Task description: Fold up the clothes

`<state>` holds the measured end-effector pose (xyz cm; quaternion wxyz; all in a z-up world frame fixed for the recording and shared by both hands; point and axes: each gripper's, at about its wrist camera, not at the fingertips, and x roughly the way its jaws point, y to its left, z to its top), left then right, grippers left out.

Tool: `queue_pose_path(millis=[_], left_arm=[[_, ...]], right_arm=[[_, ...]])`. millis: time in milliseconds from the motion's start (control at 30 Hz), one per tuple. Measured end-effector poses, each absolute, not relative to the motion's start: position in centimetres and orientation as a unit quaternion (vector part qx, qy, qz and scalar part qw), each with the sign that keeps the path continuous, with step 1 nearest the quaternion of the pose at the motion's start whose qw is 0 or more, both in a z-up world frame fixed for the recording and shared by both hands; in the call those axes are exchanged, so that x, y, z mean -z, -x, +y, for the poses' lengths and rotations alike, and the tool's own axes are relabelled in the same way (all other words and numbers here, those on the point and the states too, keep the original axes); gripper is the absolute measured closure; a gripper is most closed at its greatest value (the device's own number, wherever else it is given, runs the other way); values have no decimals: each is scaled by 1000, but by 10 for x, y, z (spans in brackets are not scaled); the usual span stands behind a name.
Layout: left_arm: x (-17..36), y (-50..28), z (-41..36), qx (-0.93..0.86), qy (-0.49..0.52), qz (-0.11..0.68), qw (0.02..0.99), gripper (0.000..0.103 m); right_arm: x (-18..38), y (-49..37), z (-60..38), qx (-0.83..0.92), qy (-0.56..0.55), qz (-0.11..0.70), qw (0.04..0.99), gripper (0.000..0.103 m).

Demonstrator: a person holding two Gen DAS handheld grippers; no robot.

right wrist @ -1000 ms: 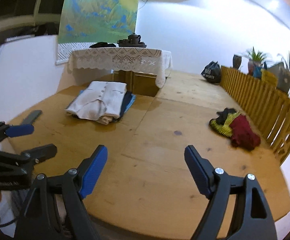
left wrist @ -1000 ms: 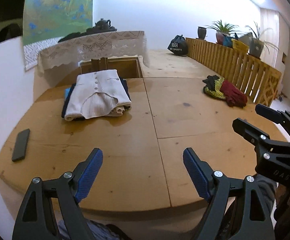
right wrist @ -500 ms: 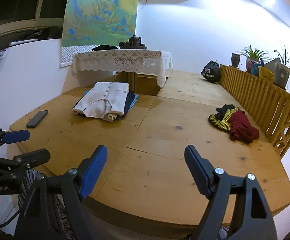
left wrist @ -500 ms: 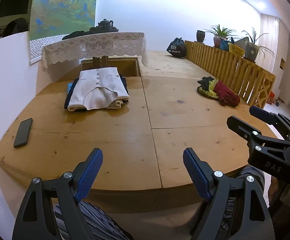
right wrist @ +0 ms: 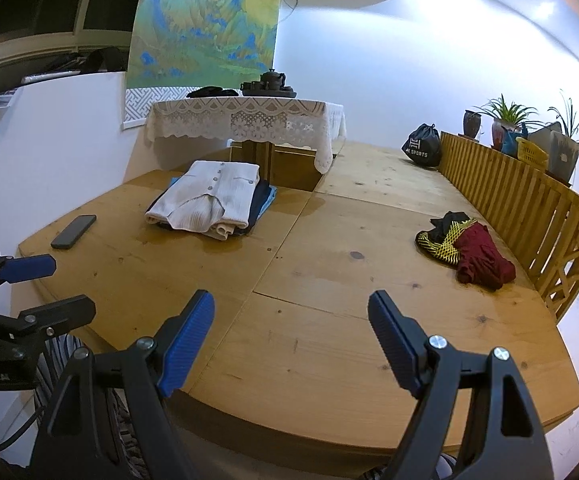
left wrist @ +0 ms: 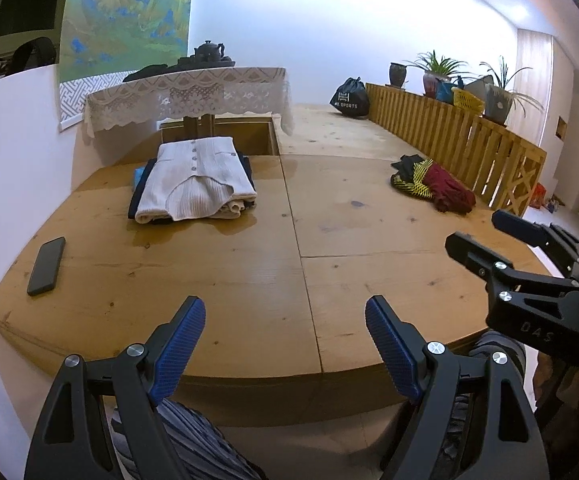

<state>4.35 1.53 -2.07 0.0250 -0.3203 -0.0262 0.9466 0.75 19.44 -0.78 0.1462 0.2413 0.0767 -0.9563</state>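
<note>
Left view: left gripper (left wrist: 285,334) spread, empty, at the table (left wrist: 229,280) edge; folded stack (left wrist: 195,179) set aside far left; bag (left wrist: 349,97) reads "SPORTS". Right view: right gripper (right wrist: 291,330) spread, empty; unfolded heap (right wrist: 467,250) by the fence (right wrist: 529,204), likely next.

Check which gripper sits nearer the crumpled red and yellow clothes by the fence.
Right. The right gripper hangs open over the table's near edge on the same side as the crumpled clothes; the left gripper, also open, sits farther across, toward the phone.
</note>
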Motion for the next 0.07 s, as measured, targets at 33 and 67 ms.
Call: queue_pose_path(millis=[33,67], left_arm=[[20,-43,16,-947,320,-24,24,22],[20,-43,16,-947,319,-23,23,22]], right_arm=[[8,-7,195,956,-242,76,147,24],[8,-7,196,956,-241,75,147,24]])
